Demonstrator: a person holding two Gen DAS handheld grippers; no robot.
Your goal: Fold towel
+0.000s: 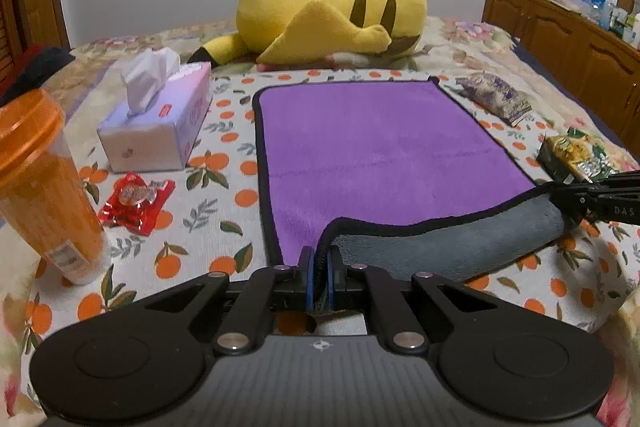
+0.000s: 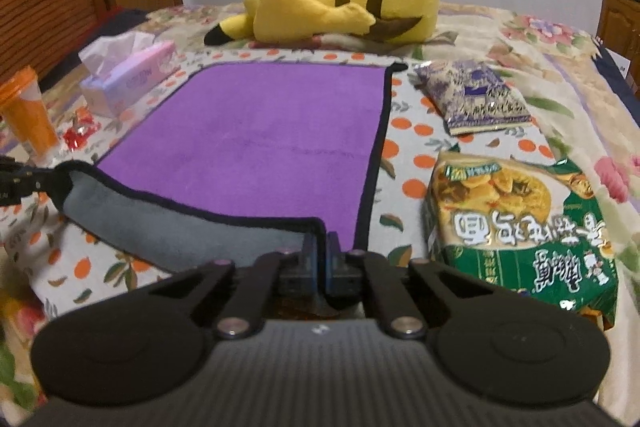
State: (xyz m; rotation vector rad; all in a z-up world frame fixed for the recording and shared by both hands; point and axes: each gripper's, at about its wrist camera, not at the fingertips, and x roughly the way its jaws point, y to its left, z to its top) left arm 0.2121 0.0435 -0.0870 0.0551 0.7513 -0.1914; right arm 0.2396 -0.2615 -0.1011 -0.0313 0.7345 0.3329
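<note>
Nearest to me, my left gripper (image 1: 319, 269) has its blue pads (image 1: 306, 277) pinched together on the near left corner of the purple towel (image 1: 372, 143), the black hem running straight down between them. My right gripper (image 2: 320, 259) does the same at the near right corner, its jaws closed with the towel's edge caught in the gap. Between the two, the near edge is lifted and curled over, so the grey underside (image 1: 440, 249) shows as a sagging band from one grip to the other. The rest of the towel lies flat on the orange-print cloth (image 1: 224, 163), stretching directly away from both grippers. That is what the next move turns on, I judge: the far hem lies straight ahead, roughly parallel to the line between my two hands, and both hands are equally near, so they should carry the near edge forward together to meet it. To my left stand an orange tumbler (image 1: 44, 187), a red wrapped candy (image 1: 136, 201) and a tissue box (image 1: 160, 115); to my right, a green instant-noodle pack (image 2: 520, 227) and a purple snack packet (image 2: 474, 95) sit just beside the towel's edge. Beyond the far hem a yellow Pikachu plush (image 1: 320, 7) lies on its side on the bed.
</note>
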